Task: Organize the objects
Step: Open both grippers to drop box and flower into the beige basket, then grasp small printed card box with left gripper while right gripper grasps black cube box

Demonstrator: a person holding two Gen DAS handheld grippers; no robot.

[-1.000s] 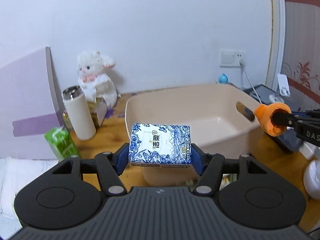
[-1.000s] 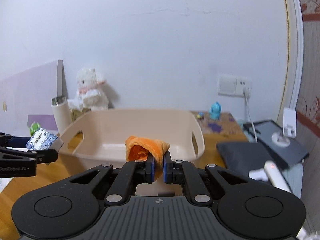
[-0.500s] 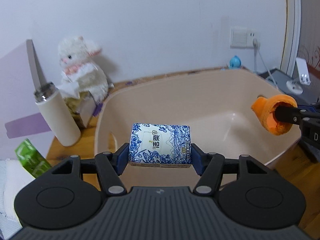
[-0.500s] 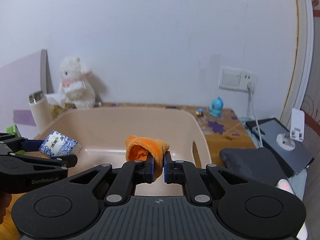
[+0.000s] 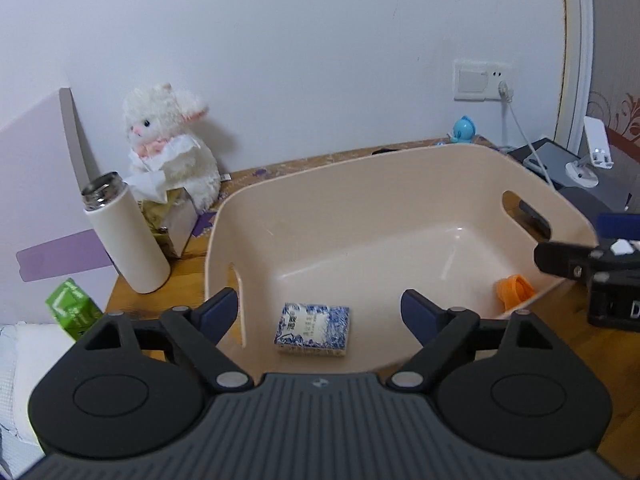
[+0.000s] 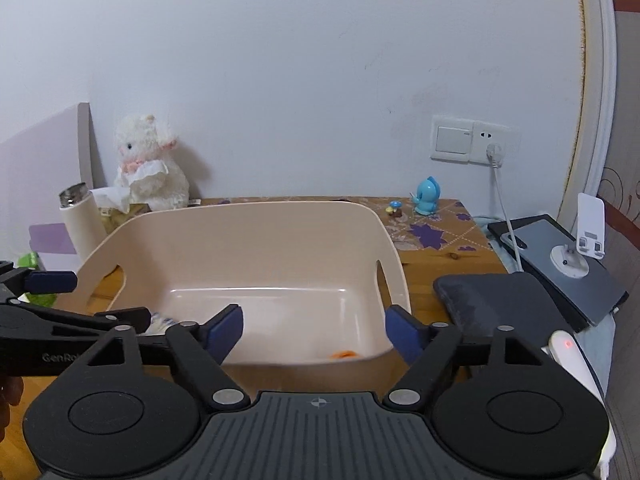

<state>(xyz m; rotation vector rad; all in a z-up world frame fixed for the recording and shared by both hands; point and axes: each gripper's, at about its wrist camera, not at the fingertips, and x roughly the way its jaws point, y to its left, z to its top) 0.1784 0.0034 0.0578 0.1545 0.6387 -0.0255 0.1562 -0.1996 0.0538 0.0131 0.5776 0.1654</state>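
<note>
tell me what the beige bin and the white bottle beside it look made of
Beige rectangular handled bin: looks like moulded plastic, smooth with a soft sheen, rounded corners and cut-out handles. White cylindrical bottle: matte white body, probably coated metal, since its bare rim shines like steel; plastic cannot be ruled out.

My left wrist camera sits close above the near left corner of the beige tub (image 5: 420, 184), looking forward and down into it between its own fingers. My right wrist camera sits lower at the tub's near right rim, facing the back wall. Both views share the tub (image 6: 256, 220), the plush lamb (image 5: 168, 148) (image 6: 150, 168), and the wall socket (image 5: 482, 80) (image 6: 474, 140).
</note>
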